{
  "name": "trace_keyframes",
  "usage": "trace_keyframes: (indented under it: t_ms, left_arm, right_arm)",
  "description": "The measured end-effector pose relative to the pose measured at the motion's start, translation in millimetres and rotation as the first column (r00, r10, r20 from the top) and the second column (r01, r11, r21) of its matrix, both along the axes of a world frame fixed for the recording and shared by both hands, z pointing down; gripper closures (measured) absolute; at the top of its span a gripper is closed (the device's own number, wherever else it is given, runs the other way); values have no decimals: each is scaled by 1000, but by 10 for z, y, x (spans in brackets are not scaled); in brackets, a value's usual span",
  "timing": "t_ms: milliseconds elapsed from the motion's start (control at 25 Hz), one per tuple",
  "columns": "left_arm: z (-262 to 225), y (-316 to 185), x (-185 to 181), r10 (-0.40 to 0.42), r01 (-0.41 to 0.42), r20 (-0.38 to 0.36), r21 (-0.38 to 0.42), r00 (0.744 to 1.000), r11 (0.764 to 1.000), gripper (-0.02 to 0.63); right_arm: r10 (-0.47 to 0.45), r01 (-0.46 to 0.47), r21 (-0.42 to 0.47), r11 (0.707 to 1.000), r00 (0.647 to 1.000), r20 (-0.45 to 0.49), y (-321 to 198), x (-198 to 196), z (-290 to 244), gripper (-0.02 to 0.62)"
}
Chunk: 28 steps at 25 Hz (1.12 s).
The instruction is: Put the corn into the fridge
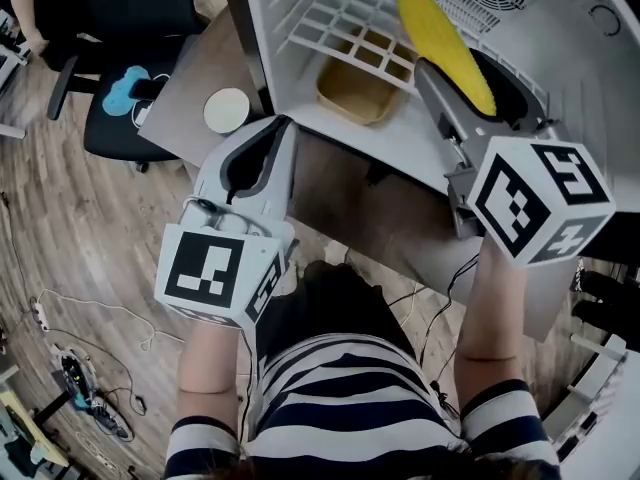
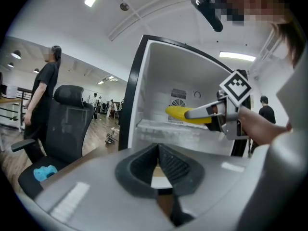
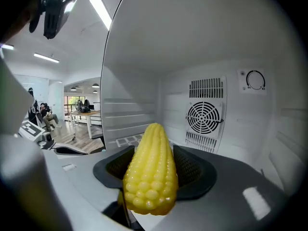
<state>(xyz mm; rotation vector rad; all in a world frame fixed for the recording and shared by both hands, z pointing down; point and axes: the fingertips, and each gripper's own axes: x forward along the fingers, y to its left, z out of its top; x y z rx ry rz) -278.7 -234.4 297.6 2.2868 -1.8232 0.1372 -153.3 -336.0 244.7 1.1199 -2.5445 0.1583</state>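
A yellow corn cob is clamped in my right gripper, which is shut on it and reaches into the open white fridge. In the right gripper view the corn fills the space between the dark pads, pointing toward the back wall fan grille. The left gripper view shows the corn held above the wire shelf. My left gripper hangs outside the fridge, below its front edge, shut with nothing in it.
A wire shelf crosses the fridge interior, with a tan tray under it. A white round lid lies on the table by the fridge. A black office chair with a blue item stands at left; a person stands beyond it.
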Motion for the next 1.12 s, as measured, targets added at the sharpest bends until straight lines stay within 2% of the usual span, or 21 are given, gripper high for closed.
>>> trace_keyframes:
  t_ms: [400,640,1120]
  left_arm:
    - [52,-79,15,1,-1,14,-6,1000,1000,606]
    - [91,-99,18,-3,3,16,-10,1000,1000,606]
    - [134,-142,-81,6,-6,13,-13,1000,1000,606]
  right_arm:
    - [-8,16,49,999,985,-171,-181,-78,30,337]
    - [-36,44,29,999,971,-234,-217,-84,179,337]
    - [-44,53,26,998,962,-269,-305,-149,250,330]
